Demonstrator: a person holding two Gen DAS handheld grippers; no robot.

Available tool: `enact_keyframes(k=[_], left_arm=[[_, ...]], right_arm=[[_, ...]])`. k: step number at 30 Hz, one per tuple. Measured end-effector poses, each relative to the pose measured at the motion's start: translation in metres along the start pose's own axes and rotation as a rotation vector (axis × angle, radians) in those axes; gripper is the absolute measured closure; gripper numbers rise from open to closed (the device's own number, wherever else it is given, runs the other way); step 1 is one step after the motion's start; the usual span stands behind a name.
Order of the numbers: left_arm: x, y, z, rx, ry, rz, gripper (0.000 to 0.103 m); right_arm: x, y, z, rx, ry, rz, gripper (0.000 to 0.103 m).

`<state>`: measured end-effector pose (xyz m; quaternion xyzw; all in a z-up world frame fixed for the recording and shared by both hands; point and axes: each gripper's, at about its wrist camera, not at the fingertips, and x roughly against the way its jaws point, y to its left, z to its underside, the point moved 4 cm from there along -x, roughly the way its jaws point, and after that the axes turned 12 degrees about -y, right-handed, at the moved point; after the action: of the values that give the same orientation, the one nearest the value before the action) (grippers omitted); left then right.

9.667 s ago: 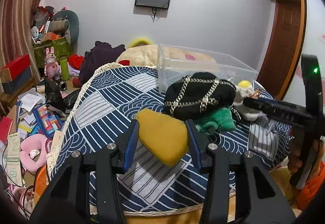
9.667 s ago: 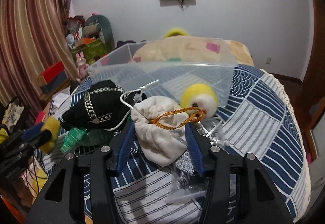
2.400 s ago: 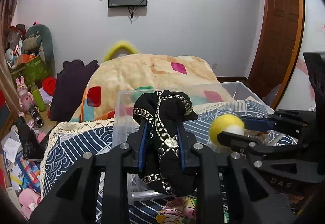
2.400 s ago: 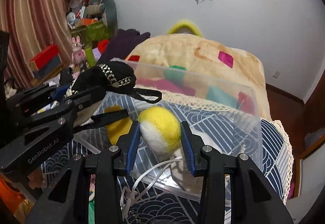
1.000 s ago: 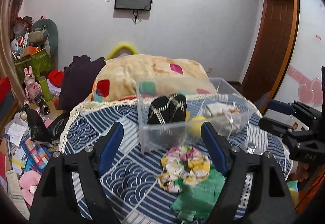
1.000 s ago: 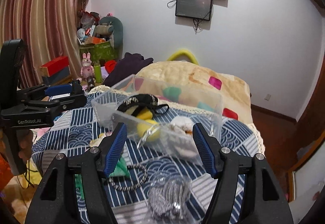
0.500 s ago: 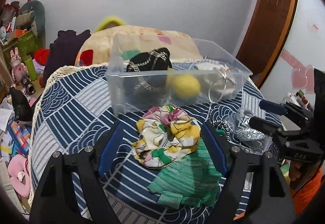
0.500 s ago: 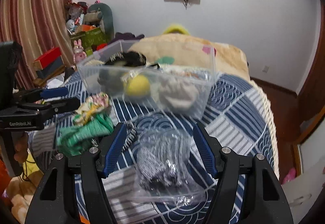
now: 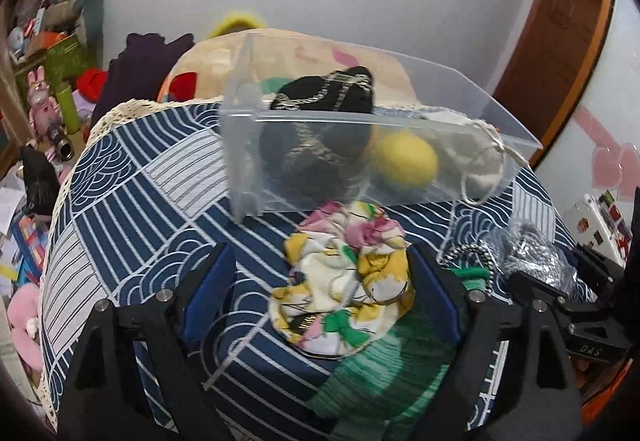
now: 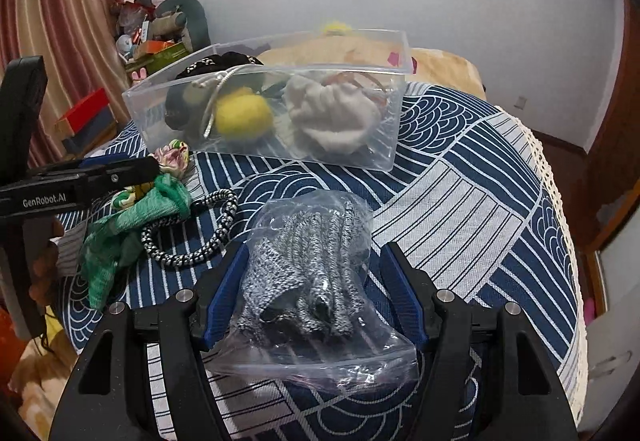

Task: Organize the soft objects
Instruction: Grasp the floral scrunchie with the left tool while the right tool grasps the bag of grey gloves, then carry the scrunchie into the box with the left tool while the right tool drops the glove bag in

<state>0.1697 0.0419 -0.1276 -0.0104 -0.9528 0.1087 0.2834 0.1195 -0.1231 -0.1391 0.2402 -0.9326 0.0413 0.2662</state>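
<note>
A clear plastic bin (image 9: 248, 145) (image 10: 396, 129) on the blue patterned table holds a black chained pouch (image 9: 320, 109), a yellow ball (image 9: 404, 161) (image 10: 240, 117) and a white drawstring pouch (image 10: 332, 117). My left gripper (image 9: 320, 289) is open, its fingers either side of a floral fabric piece (image 9: 344, 289) that lies on a green knit cloth (image 9: 384, 373). My right gripper (image 10: 316, 293) is open around a clear bag of grey knit fabric (image 10: 308, 281). A black-and-white cord (image 10: 200, 237) lies beside the green cloth (image 10: 132, 225).
The table has a blue wave-pattern cloth (image 10: 480, 201) with a lace edge. A blanket-covered mound (image 9: 280, 53) sits behind the bin. Toys and boxes (image 9: 48, 89) clutter the floor on the left. A wooden door (image 9: 560, 41) is at the right.
Both grippers have come down and forward. The left now straddles the floral fabric, the right straddles the bag of grey knit. Earlier they dropped the black pouch and yellow ball into the bin.
</note>
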Motion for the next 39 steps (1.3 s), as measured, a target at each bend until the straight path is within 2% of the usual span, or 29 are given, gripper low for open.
enact_keyframes(k=[3,6,8,10,12,15,18,27,39], left_arm=[[-0.001,0.005,0.002,0.014,0.007,0.003,0.030],[-0.005,0.004,0.007,0.015,0.040,0.023,0.038],[-0.004,0.001,0.009,-0.001,0.036,0.026,0.046],[-0.004,-0.003,0.011,-0.017,0.039,0.035,0.061],[-0.005,-0.005,0.012,-0.027,0.043,0.038,0.071],[-0.003,-0.005,0.013,-0.029,0.037,0.041,0.082],[0.002,-0.006,0.015,-0.033,0.027,0.035,0.088],[0.027,-0.010,0.016,-0.065,-0.017,0.025,0.092],[0.074,-0.018,-0.005,-0.085,-0.134,0.027,0.092]], right_arm=[[0.001,0.003,0.000,0.017,-0.009,0.011,0.039],[0.003,0.006,0.002,0.039,-0.013,0.014,0.049],[0.004,0.007,0.001,0.055,-0.017,0.018,0.054],[0.006,0.006,0.001,0.053,-0.021,0.018,0.060],[0.008,0.003,0.001,0.048,-0.027,0.023,0.064],[0.012,0.003,-0.002,0.031,-0.036,0.023,0.069],[0.016,0.003,-0.004,0.018,-0.047,0.025,0.072],[0.040,0.000,-0.005,0.000,-0.093,0.038,0.073],[0.064,0.000,-0.033,-0.011,-0.183,0.059,0.073]])
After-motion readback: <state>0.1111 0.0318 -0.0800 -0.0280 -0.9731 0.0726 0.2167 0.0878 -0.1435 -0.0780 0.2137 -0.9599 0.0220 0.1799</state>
